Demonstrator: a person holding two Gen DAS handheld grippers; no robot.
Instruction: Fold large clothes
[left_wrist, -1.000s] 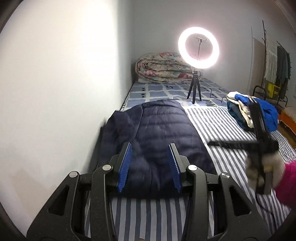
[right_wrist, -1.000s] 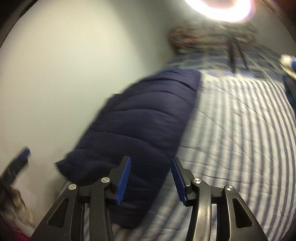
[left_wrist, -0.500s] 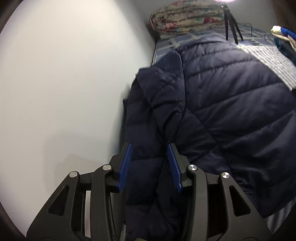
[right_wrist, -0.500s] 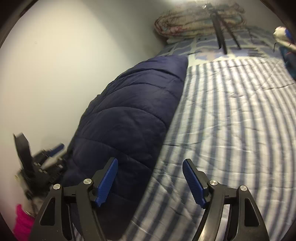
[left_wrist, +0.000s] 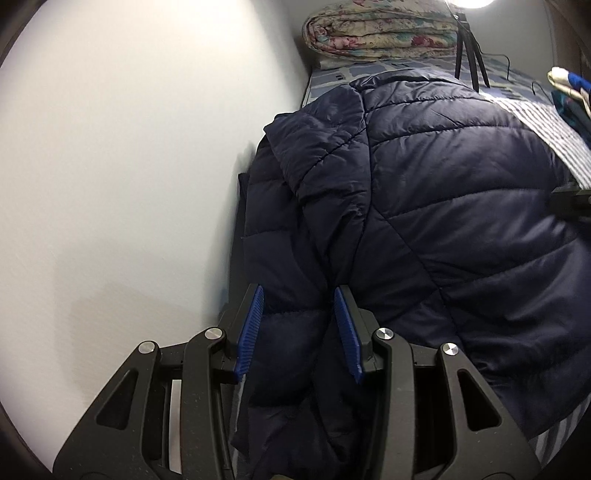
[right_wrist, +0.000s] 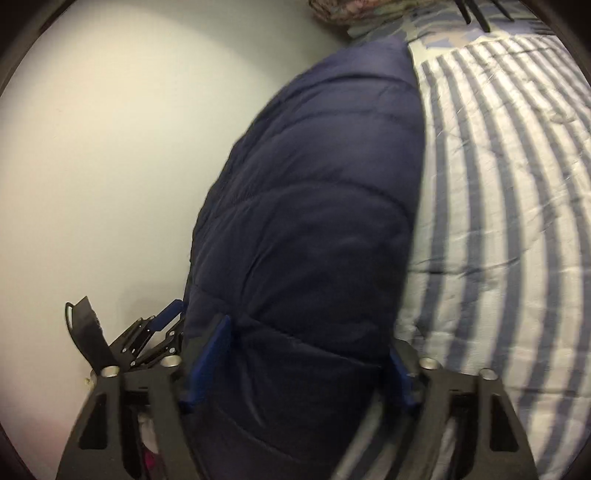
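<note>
You are working over a bed (right_wrist: 517, 184) dressed in a blue-and-white striped cover that is lying slightly creased, pushed up against a plain pale wall (left_wrist: 129, 166). At the head of the bed a floral quilt (left_wrist: 380, 31) is sitting rolled into a soft bundle, with the black legs of a tripod (left_wrist: 469, 48) standing beside it and a bright lamp glaring at the frame's top edge. The navy quilted puffer jacket (left_wrist: 443, 192) is lying along the wall side of the bed, its smooth padded panels bulging between stitched seams. Your left hand-held gripper (left_wrist: 299, 325) is sitting partly open with a jacket fold between its ribbed blue pads; whether they are pressing it, you cannot tell. Your right hand-held gripper (right_wrist: 306, 365) has just been narrowing its jaws, and the jacket's near end is bulging between both pads. The right view is blurring, and a pile of clothes (left_wrist: 570, 92) is being cut off at the edge.
</note>
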